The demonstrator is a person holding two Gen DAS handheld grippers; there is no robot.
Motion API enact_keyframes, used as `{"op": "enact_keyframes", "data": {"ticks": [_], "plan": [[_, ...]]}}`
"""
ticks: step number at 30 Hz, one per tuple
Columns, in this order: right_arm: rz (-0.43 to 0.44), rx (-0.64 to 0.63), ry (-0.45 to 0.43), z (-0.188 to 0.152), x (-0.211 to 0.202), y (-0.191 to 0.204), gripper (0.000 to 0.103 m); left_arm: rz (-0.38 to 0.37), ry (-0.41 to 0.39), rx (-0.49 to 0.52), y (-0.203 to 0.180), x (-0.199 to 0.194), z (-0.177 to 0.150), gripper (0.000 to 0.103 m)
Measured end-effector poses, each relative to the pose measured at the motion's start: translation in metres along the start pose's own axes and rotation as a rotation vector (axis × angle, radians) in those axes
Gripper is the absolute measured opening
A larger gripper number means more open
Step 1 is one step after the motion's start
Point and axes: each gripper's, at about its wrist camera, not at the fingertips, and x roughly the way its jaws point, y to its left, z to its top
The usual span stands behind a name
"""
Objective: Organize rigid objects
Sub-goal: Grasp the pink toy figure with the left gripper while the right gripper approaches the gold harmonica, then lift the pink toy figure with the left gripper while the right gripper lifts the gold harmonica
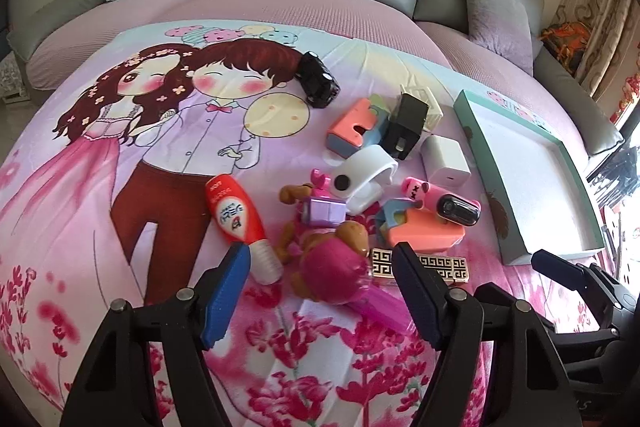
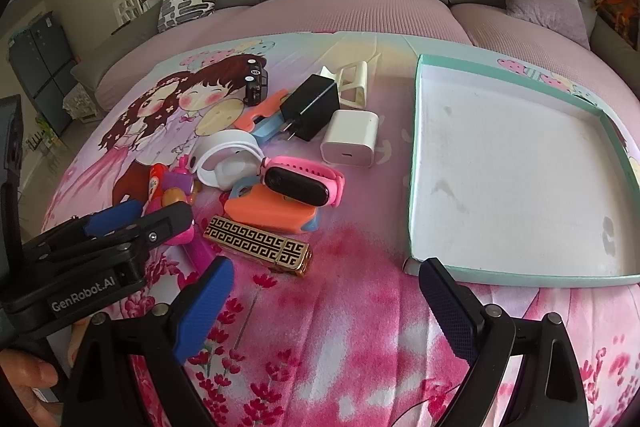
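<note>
At the left of the left wrist view a red glue bottle [image 1: 232,217] with a ribbed white cap lies on the cartoon-print blanket [image 1: 120,187]; its white label carries writing too small to read. Just right of it, low in the centre, the left gripper [image 1: 322,283] straddles a pink-capped bear-headed toy [image 1: 336,263], its blue pads apart and not pressing on it. A gold lighter [image 2: 258,241] with a black key pattern lies just beside the toy. Above these the clutter crowds together: a white watch [image 1: 364,177], a pink watch [image 2: 304,183] resting on an orange block [image 2: 266,213], a black charger [image 2: 310,105], a white charger [image 2: 350,139] and a black toy car [image 1: 318,81]. Filling the right of the right wrist view, the teal-rimmed white box lid [image 2: 414,163] sits empty. The right gripper [image 2: 324,311] hangs released over bare blanket at bottom centre. "GenRobot.AI" is readable on the left gripper's body.
</note>
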Motion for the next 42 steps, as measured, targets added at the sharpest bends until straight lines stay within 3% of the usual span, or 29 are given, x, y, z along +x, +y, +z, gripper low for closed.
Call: {"op": "enact_keyframes", "data": {"ticks": [8, 21, 30, 38, 42], "plan": [[0.003, -0.013, 0.004, 0.0, 0.001, 0.004, 0.096, -0.031, 0.016, 0.011, -0.005, 0.006, 0.0, 0.04], [0.02, -0.021, 0.015, 0.004, 0.011, 0.021, 0.095, -0.036, -0.059, -0.035, 0.015, -0.019, 0.001, 0.04], [0.011, -0.053, 0.055, -0.002, 0.02, 0.044, 0.095, 0.001, -0.131, -0.061, 0.037, -0.044, 0.005, 0.04], [0.016, 0.064, 0.057, 0.007, 0.035, 0.046, 0.096, -0.002, -0.128, -0.08, 0.047, -0.046, -0.001, 0.04], [-0.021, 0.07, 0.048, 0.01, 0.042, 0.054, 0.095, 0.009, -0.125, -0.087, 0.053, -0.045, -0.003, 0.04]]}}
